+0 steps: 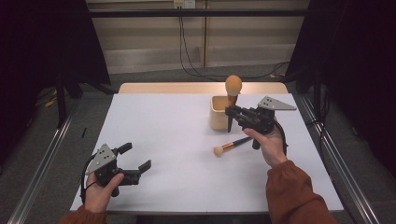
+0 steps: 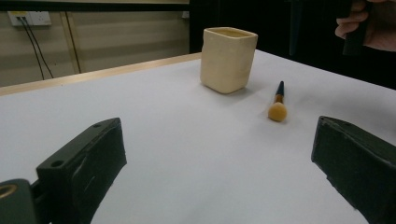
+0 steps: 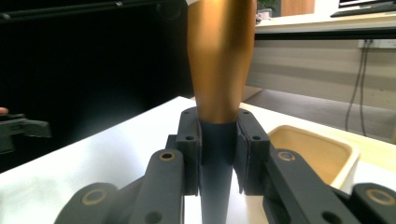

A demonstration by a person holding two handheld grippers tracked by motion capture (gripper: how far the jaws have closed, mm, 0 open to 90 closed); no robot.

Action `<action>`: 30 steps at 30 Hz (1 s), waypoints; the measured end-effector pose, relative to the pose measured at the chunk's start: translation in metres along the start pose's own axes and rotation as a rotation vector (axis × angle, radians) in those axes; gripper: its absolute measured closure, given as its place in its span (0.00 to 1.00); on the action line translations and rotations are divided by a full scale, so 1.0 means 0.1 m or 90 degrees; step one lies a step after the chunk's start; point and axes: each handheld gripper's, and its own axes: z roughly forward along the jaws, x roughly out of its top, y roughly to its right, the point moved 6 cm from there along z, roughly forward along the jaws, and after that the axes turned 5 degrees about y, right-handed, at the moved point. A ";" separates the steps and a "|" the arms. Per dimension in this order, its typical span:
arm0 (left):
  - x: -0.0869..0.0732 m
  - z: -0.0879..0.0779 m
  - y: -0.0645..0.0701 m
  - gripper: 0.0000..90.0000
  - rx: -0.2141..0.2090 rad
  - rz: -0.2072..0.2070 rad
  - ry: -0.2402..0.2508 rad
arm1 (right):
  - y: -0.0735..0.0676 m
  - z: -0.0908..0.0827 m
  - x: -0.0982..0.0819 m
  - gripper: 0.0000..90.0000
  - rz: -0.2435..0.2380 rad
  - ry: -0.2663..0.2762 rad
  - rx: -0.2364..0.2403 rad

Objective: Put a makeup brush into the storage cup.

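Copper-handled brush (image 1: 232,93) stands upright, clamped in the right gripper (image 1: 232,112) jaws directly above the cup (image 1: 218,114); left gripper (image 1: 137,158) jaws gape wide, empty.

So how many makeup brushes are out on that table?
2. One large brush is held upright in the right gripper, beside the cream cup. A smaller brush lies flat on the white table in front of the cup. The cup's inside is partly hidden.

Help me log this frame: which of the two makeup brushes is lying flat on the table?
The smaller brush lies flat before the cup; the larger brush is held upright in the right gripper.
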 end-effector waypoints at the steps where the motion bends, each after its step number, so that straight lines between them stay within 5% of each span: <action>1: 0.01 0.00 0.00 0.03 -0.001 0.005 0.000 | 0.02 0.01 0.01 0.83 0.001 -0.004 -0.003; 16: -0.01 -0.02 -0.03 0.03 0.006 0.007 -0.010 | 0.25 0.16 0.31 0.83 -0.015 0.016 -0.045; 21: -0.01 -0.02 -0.03 0.03 -0.013 -0.007 -0.013 | 0.32 0.24 0.37 0.83 -0.028 0.019 -0.058; 24: -0.01 -0.03 -0.05 0.03 0.010 -0.003 -0.012 | 0.36 0.28 0.41 0.83 -0.030 0.023 -0.064; 30: -0.01 -0.02 -0.04 0.03 0.006 -0.001 -0.012 | 0.42 0.37 0.46 0.83 -0.028 0.033 -0.075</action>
